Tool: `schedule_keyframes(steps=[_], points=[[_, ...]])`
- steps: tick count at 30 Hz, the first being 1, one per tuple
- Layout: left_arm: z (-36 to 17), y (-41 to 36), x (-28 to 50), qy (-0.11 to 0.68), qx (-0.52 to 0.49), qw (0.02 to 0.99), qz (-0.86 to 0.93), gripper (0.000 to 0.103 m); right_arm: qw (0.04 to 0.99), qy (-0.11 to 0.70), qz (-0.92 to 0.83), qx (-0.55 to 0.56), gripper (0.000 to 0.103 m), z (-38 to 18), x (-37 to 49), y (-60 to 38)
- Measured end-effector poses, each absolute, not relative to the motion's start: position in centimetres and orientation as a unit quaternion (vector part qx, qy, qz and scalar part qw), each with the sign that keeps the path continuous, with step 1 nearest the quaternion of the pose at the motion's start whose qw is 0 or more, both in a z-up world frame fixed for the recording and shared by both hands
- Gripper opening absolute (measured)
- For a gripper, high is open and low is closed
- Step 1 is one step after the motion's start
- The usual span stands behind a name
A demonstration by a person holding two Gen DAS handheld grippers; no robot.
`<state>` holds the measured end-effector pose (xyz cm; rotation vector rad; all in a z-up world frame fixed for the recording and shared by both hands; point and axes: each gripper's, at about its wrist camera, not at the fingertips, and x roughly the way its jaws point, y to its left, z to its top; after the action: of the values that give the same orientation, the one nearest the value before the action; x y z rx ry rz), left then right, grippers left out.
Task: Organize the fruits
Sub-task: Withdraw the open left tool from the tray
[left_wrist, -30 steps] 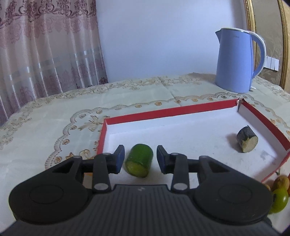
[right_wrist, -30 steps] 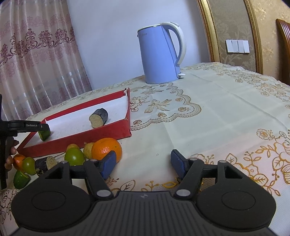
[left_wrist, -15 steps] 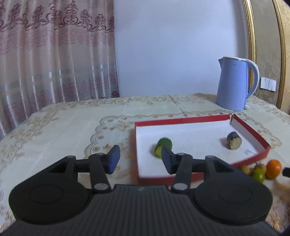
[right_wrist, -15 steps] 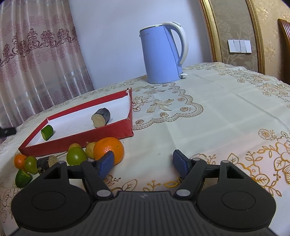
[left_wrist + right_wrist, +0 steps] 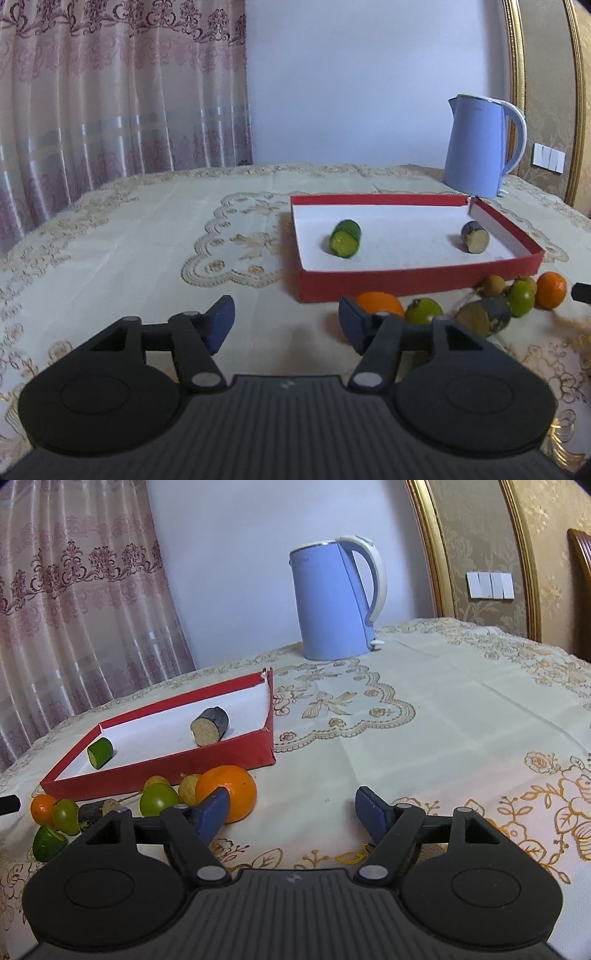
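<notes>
A red tray (image 5: 417, 283) with a white floor holds a green cucumber piece (image 5: 345, 238) and a dark cut piece (image 5: 475, 237). Loose fruit lies in front of it: an orange (image 5: 380, 302), a green fruit (image 5: 424, 311), a dark piece (image 5: 484, 316), another orange (image 5: 551, 289). My left gripper (image 5: 286, 324) is open and empty, in front of the tray's near left corner. My right gripper (image 5: 291, 810) is open and empty, right of the large orange (image 5: 232, 792). The tray (image 5: 177, 766) and cucumber piece (image 5: 99, 752) also show in the right wrist view.
A blue kettle (image 5: 480, 146) stands behind the tray's right corner, also in the right wrist view (image 5: 338, 600). An embroidered cloth (image 5: 443, 720) covers the table. Curtains hang at the left, a gold-framed wall at the right.
My left gripper has let the cucumber piece lie in the tray and pulled back and up, out in front of the tray. The right gripper has barely moved.
</notes>
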<state>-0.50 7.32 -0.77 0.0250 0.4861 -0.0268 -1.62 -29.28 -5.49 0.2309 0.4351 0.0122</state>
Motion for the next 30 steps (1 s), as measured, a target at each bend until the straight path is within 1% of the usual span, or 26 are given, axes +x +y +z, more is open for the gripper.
schedule_keyframes(steps=[6, 9, 12, 21, 30], points=[[-1.2, 7.1, -1.1, 0.245, 0.017, 0.969, -0.019, 0.063, 0.973, 0.210, 0.003, 0.092, 0.075, -5.2, -1.7, -28.7], [-1.3, 7.0, -1.4, 0.246, 0.015, 0.969, -0.022, 0.063, 0.976, 0.207, 0.003, 0.064, 0.075, -5.0, -1.8, -27.9], [-1.5, 7.0, -1.4, 0.249, 0.015, 0.968, -0.022, 0.065, 0.978, 0.205, 0.012, 0.039, 0.075, -4.9, -1.8, -27.0], [-2.3, 6.7, -1.3, 0.260, 0.013, 0.965, -0.027, 0.066, 0.978, 0.205, 0.017, 0.017, 0.075, -4.8, -1.5, -26.2], [-2.4, 6.7, -1.4, 0.260, 0.013, 0.965, -0.032, 0.070, 0.980, 0.198, 0.022, -0.025, 0.075, -4.4, -1.1, -24.6]])
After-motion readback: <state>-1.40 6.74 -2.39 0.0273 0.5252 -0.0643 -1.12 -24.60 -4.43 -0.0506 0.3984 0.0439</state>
